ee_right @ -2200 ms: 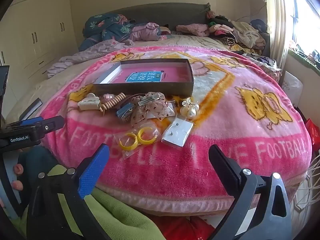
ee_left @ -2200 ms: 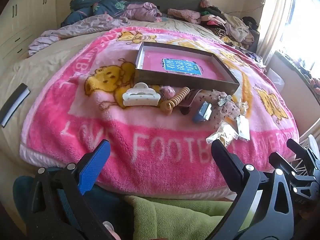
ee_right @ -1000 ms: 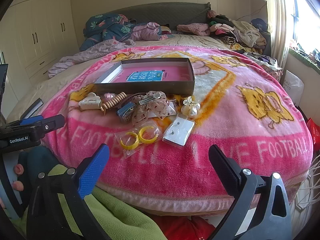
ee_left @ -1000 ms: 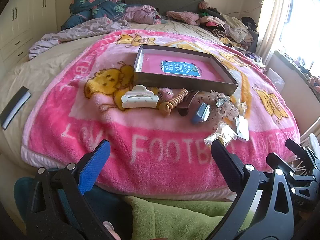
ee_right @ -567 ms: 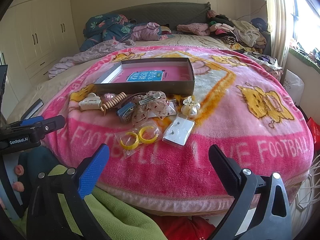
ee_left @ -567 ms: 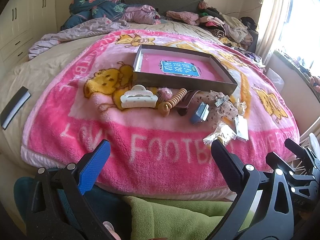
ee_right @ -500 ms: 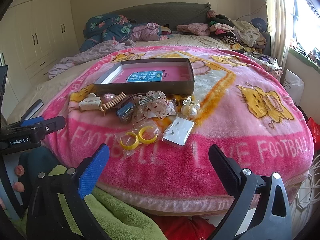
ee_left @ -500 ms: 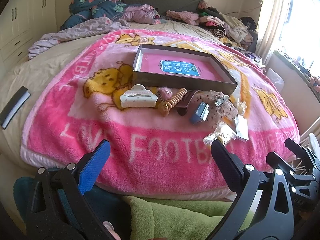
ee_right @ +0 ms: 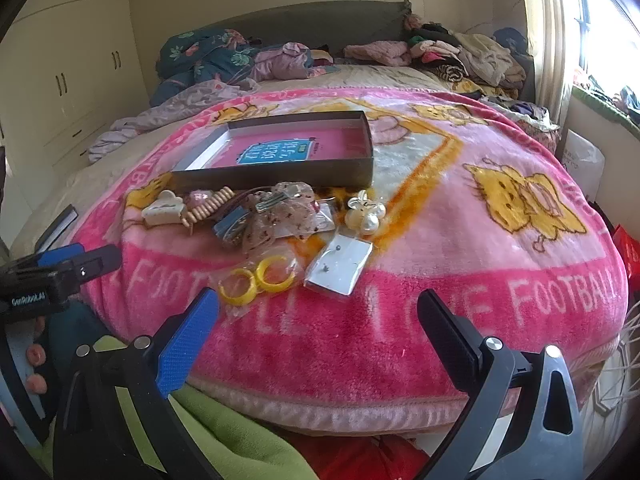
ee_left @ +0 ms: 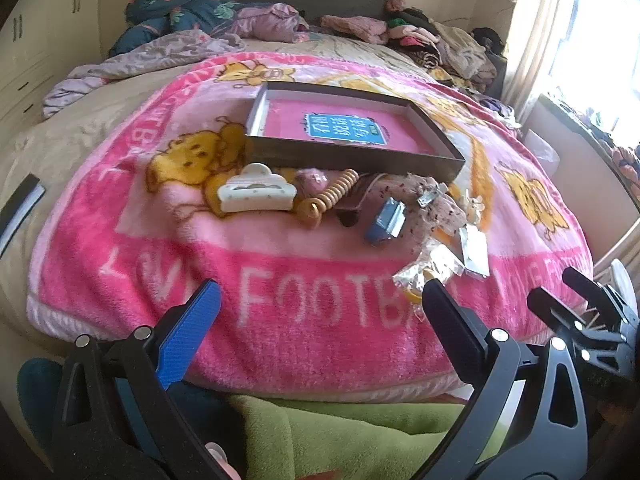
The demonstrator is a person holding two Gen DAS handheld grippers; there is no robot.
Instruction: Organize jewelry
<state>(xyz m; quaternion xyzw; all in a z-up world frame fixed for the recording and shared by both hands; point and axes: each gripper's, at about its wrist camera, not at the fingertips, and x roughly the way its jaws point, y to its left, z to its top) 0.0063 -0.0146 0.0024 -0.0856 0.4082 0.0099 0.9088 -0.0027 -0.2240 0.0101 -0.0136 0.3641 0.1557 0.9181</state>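
A shallow dark box with a pink floor and a blue label sits on the pink blanket in the upper middle of both views. Its long side runs left to right in the left wrist view; in the right wrist view it slants up toward the right.

Along the box's near wall lies a row of jewelry and hair pieces. From left to right these are a white claw clip, a tan spiral hair tie pointing up toward the box, a blue clip and a speckled sheer bow.

Only the right wrist view shows plainly the two yellow rings in a clear bag, the small earring card and the pearl flower piece. In the left wrist view these are crumpled glints at middle right.

The left gripper and the right gripper both hang at the bottom of their frames, fingers spread wide and empty, short of the blanket's near edge.
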